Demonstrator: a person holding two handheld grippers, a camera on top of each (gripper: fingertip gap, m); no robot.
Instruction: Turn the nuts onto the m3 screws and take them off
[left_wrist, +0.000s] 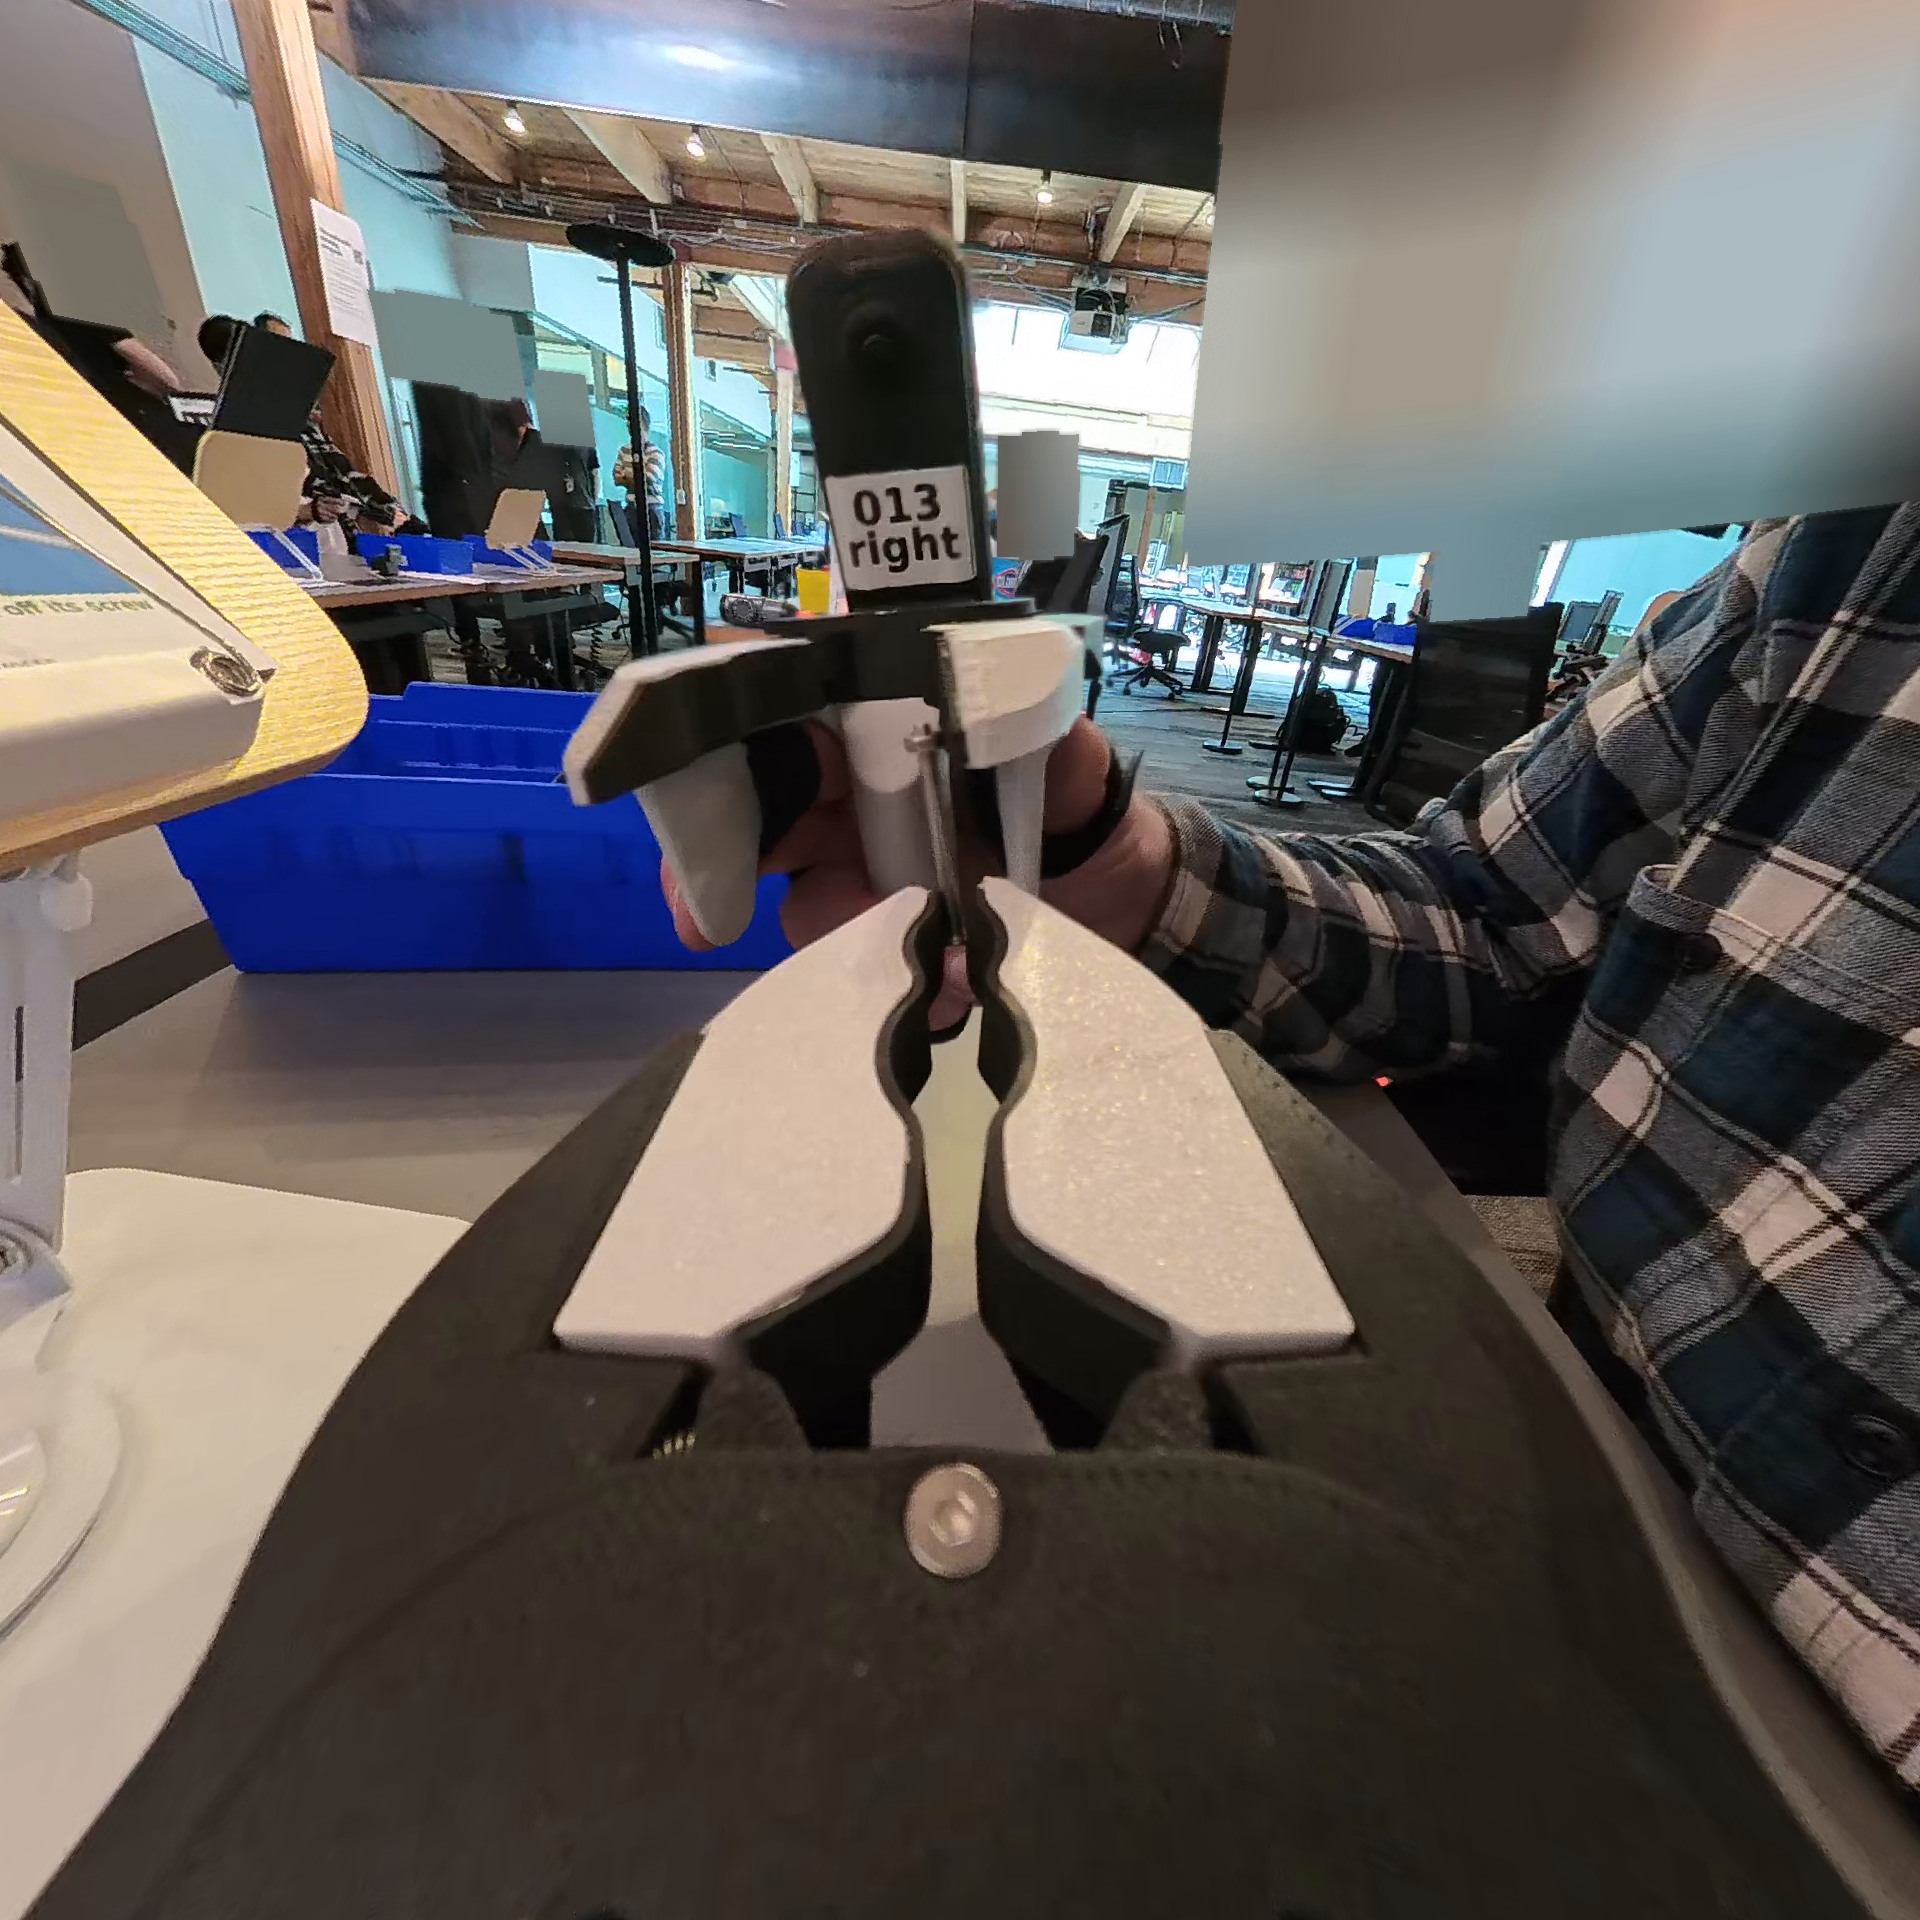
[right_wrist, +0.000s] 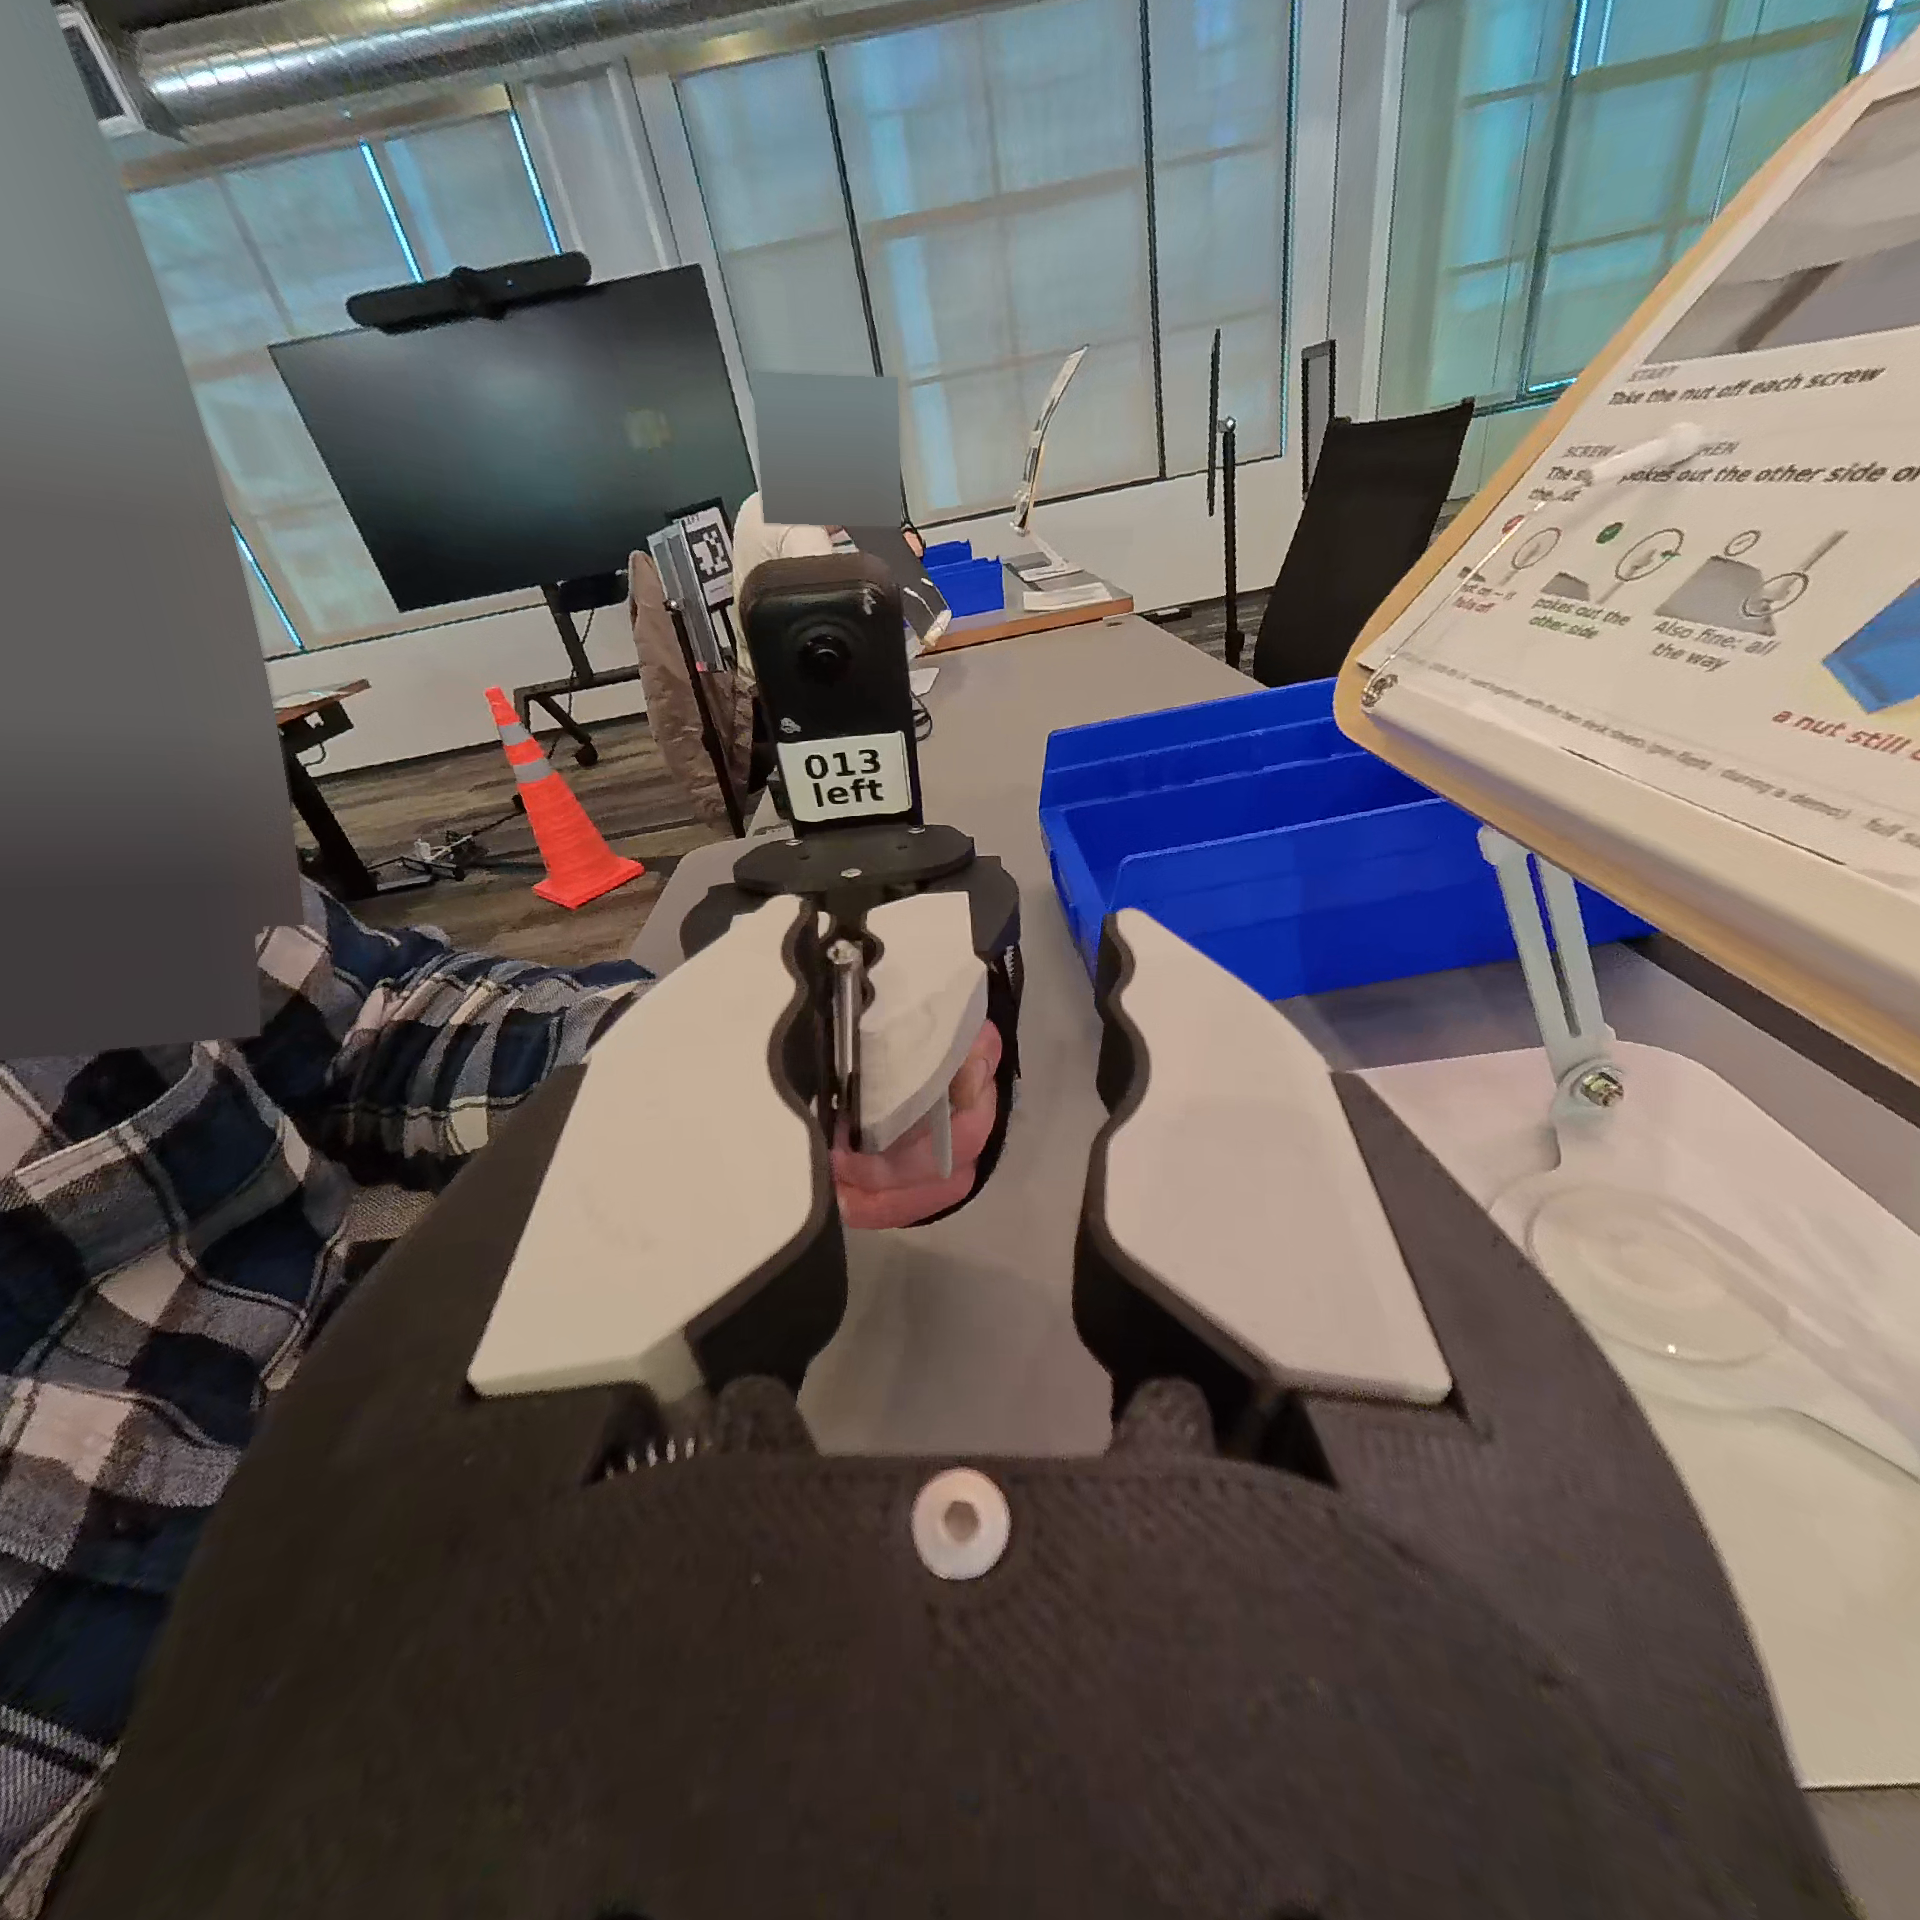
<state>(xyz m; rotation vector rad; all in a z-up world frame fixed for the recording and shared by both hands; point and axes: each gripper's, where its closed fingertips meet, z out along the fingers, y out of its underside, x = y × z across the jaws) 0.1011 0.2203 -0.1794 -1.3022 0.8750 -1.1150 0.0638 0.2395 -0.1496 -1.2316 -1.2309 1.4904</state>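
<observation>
My left gripper (left_wrist: 954, 920) is shut on a long thin metal screw (left_wrist: 935, 831), pinched at one end between the fingertips. The screw points away toward my right gripper (left_wrist: 810, 717), which faces me with a hand around its handle. In the right wrist view the right gripper (right_wrist: 951, 935) is open with its fingers wide apart. The left gripper (right_wrist: 844, 940) sits just beyond the right gripper's left finger (right_wrist: 707, 1039), holding the screw (right_wrist: 842, 1008) end on. I cannot tell whether that finger touches the screw.
A blue divided bin (left_wrist: 436, 831) (right_wrist: 1299, 831) stands on the grey table (left_wrist: 364, 1060). An instruction board on a white stand (left_wrist: 104, 623) (right_wrist: 1662, 520) rises from a white base (right_wrist: 1662, 1247). A person's plaid sleeve (left_wrist: 1558, 883) lies close by. Some 4 cm of space lies between my two pairs of fingers.
</observation>
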